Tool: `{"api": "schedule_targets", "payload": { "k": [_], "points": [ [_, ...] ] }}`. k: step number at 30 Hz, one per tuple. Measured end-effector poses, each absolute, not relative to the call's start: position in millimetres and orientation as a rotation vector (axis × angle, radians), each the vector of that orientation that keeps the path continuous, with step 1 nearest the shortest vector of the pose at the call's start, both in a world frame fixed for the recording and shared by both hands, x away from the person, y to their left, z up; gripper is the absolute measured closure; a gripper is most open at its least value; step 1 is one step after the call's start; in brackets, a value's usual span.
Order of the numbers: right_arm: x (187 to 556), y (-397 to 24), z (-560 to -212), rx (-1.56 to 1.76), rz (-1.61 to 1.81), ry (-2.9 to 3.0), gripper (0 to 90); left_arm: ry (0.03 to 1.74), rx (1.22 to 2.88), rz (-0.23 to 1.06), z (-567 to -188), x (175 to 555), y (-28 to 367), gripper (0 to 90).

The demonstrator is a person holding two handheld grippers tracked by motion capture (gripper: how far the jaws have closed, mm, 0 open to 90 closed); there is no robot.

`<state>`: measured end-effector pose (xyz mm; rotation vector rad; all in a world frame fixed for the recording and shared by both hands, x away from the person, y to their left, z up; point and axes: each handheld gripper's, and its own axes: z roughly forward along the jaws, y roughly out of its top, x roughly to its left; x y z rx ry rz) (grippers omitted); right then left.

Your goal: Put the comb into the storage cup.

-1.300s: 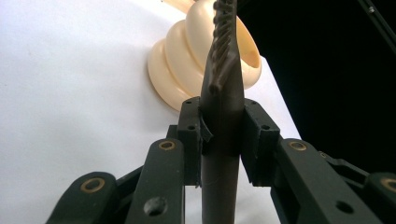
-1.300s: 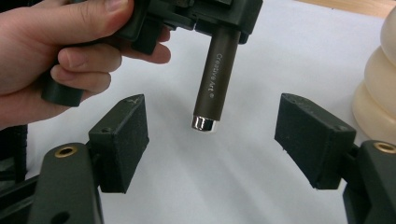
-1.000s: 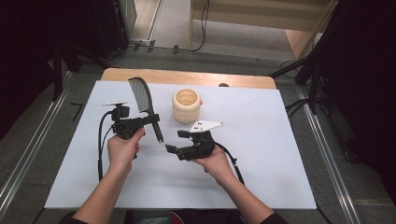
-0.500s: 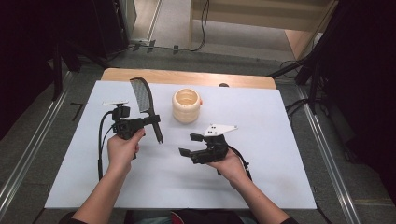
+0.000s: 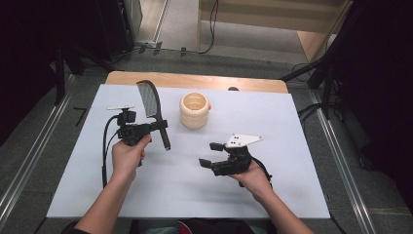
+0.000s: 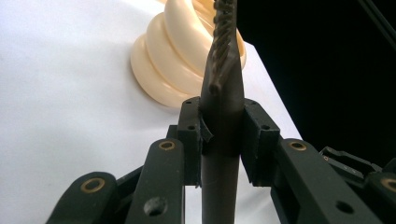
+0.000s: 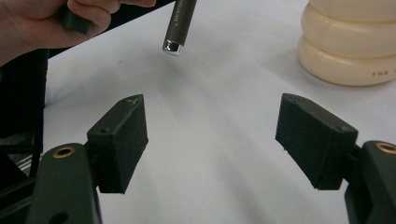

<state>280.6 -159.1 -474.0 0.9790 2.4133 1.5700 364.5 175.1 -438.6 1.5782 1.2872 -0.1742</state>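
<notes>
A person seated at a white-covered surface [image 5: 292,126] works a pair of black hand-held tongs, one in each hand. The left tongs [image 5: 160,126] are clamped on the dark handle of a black comb with a broad toothed blade [image 5: 148,100], gripping it at the handle's middle so the blade points away toward the far edge and the metal-capped handle end [image 7: 173,45] hangs above the sheet. In the left gripper view the pads [image 6: 189,135] press both sides of the handle. The right tongs [image 5: 210,153] stand wide apart with nothing between them, held low over the near middle of the surface and aimed leftward toward the comb. A cream-coloured ribbed round holder with an open top [image 5: 194,110] sits on the sheet just beyond, between the two hands and apart from both tools.
</notes>
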Motion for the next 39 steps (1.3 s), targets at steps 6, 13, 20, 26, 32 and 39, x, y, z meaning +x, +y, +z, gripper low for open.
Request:
{"api": "schedule_targets", "payload": {
  "k": [6,13,20,26,32,39],
  "points": [
    [275,-175,-474,0.999,1.56,2.403,23.1,1.28,1.579,-0.177,-438,365,175,72.8],
    [270,-193,-474,1.011,1.549,2.389,23.1,1.27,1.582,-0.177,-439,365,175,72.8],
    [261,-211,-475,1.036,1.539,2.372,23.1,1.262,1.583,-0.182,-439,367,175,72.9],
    [255,-223,-479,1.06,1.508,2.377,23.1,1.233,1.595,-0.177,-436,369,171,72.9],
    [247,-237,-478,1.077,1.498,2.353,23.1,1.207,1.613,-0.19,-435,373,167,72.9],
    [241,-249,-482,1.106,1.473,2.351,23.1,1.151,1.632,-0.204,-427,381,162,72.9]
  ]
}}
